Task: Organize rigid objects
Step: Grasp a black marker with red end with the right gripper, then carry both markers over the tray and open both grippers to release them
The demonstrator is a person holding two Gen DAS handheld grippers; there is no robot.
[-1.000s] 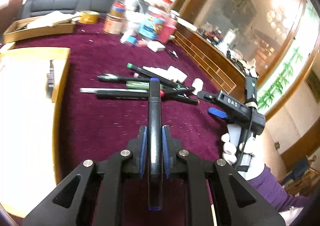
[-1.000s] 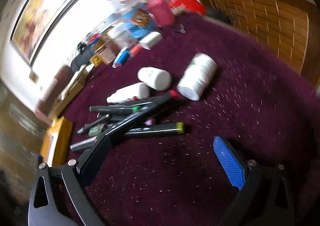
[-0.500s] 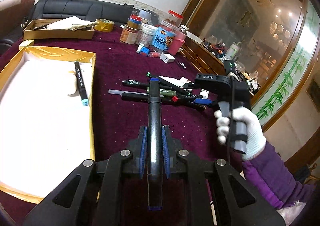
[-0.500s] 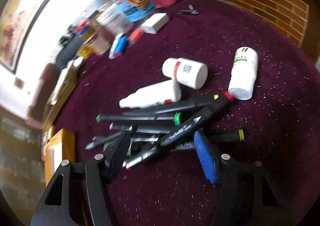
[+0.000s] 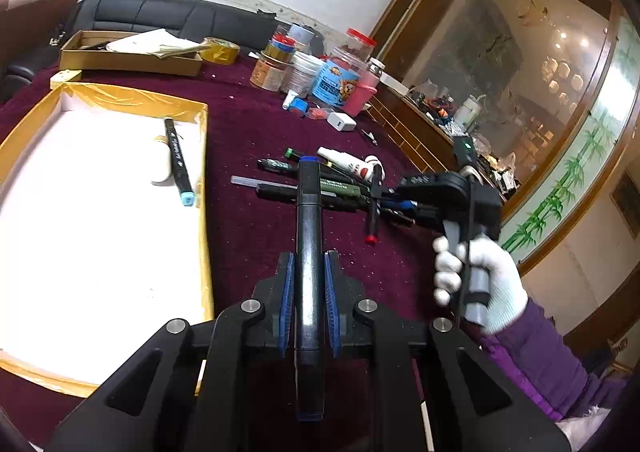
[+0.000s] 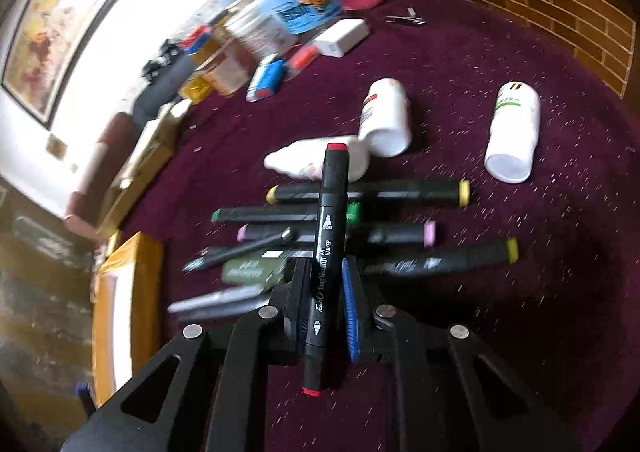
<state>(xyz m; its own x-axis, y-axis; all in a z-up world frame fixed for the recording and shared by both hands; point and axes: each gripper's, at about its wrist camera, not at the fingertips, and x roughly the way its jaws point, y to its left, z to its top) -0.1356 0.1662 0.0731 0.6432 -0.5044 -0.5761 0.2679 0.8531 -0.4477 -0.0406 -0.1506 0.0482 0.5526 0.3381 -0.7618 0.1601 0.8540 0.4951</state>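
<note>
My left gripper (image 5: 308, 264) is shut on a black marker with blue ends (image 5: 308, 212), held above the maroon cloth. My right gripper (image 6: 326, 272) is shut on a black marker with red caps (image 6: 330, 212), lifted over a pile of several markers (image 6: 360, 220); it also shows in the left wrist view (image 5: 376, 196). A gold-rimmed white tray (image 5: 200, 172) on the left holds a black marker with a light blue cap (image 5: 178, 160) and a small white bottle (image 5: 162, 164).
White bottles (image 6: 512, 132) (image 6: 386, 116) lie beyond the markers. Jars, a pink cup (image 5: 364, 94) and a white charger (image 5: 342, 121) stand at the back. A cardboard box (image 5: 128, 60) and tape roll (image 5: 220, 50) sit far left. A wooden ledge (image 6: 560, 4) borders the right.
My right gripper has closed on the red-capped marker and lifted it off the pile. My left gripper still holds its marker and has pulled back a little.
</note>
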